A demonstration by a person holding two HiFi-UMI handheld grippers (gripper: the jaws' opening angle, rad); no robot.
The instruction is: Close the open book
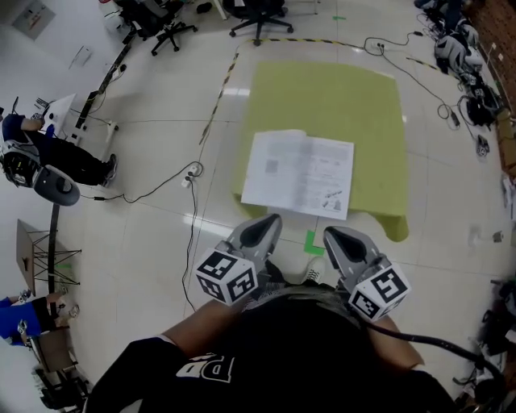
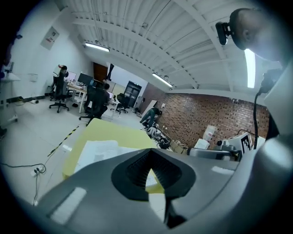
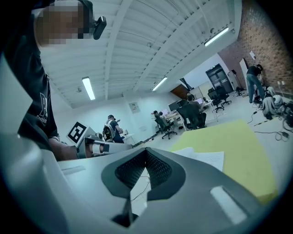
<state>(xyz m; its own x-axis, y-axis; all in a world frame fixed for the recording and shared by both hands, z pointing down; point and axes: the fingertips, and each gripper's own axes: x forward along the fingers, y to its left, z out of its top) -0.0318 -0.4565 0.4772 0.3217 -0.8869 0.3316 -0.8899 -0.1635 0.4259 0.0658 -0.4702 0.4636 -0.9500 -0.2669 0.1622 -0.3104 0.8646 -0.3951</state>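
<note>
The open book point(image 1: 298, 173) lies flat with white printed pages up, at the near edge of a table under a yellow-green cloth point(image 1: 339, 97). Both grippers hang close to my body, short of the table's near edge. My left gripper point(image 1: 268, 222) is shut and holds nothing, a little below the book's left page. My right gripper point(image 1: 333, 235) is also shut and empty, below the right page. From the left gripper view the book point(image 2: 97, 151) shows beyond the closed jaws of the left gripper point(image 2: 149, 172). In the right gripper view the book point(image 3: 207, 158) lies past the right gripper point(image 3: 145, 172).
A green tape mark point(image 1: 313, 242) is on the floor between the grippers and the table. Cables point(image 1: 173, 184) run over the floor at the left. Office chairs point(image 1: 256, 14) stand beyond the table. A person point(image 1: 48, 153) is at the far left.
</note>
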